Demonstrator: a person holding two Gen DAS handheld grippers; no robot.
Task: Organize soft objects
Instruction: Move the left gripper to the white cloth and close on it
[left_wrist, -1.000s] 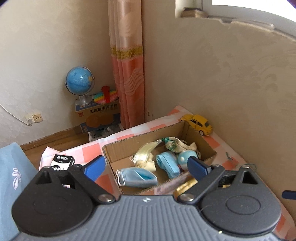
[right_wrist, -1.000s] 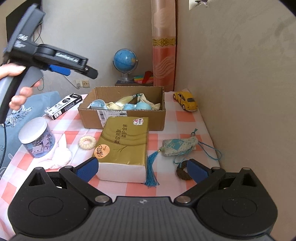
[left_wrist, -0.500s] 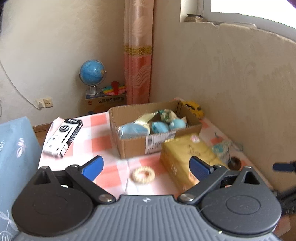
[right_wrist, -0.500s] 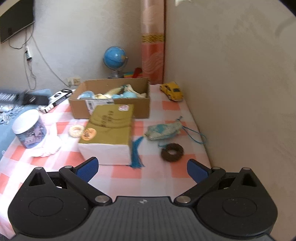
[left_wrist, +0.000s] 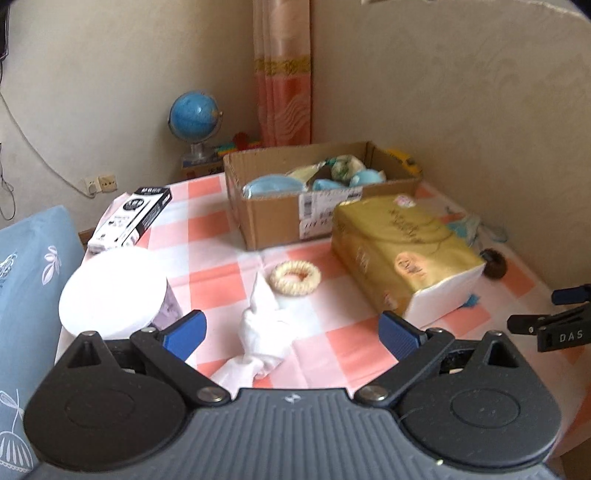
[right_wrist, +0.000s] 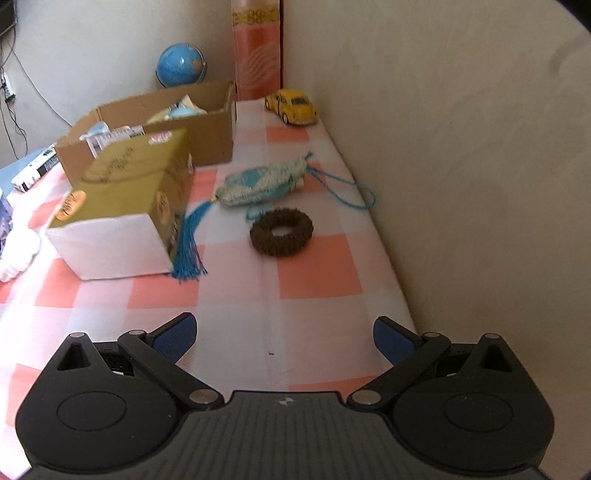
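Note:
A cardboard box (left_wrist: 273, 218) holds blue face masks and other soft items; it also shows in the right wrist view (right_wrist: 207, 136). A white sock (left_wrist: 262, 332) lies bunched just ahead of my open, empty left gripper (left_wrist: 291, 332). A cream ring (left_wrist: 295, 277) lies beyond it. A gold tissue pack (left_wrist: 402, 251) (right_wrist: 122, 192) lies in front of the box. A blue sachet with a tassel (right_wrist: 262, 181) and a brown ring (right_wrist: 282, 230) lie ahead of my open, empty right gripper (right_wrist: 284, 336).
A white-lidded jar (left_wrist: 112, 291) stands left of the left gripper. A black-and-white carton (left_wrist: 133, 214) lies at the far left. A yellow toy car (right_wrist: 291, 105) sits by the wall (right_wrist: 461, 147). The right gripper's side shows in the left view (left_wrist: 554, 325).
The left gripper pulled back from above the box and came low over the white sock. The right gripper moved forward and right, toward the sachet and brown ring.

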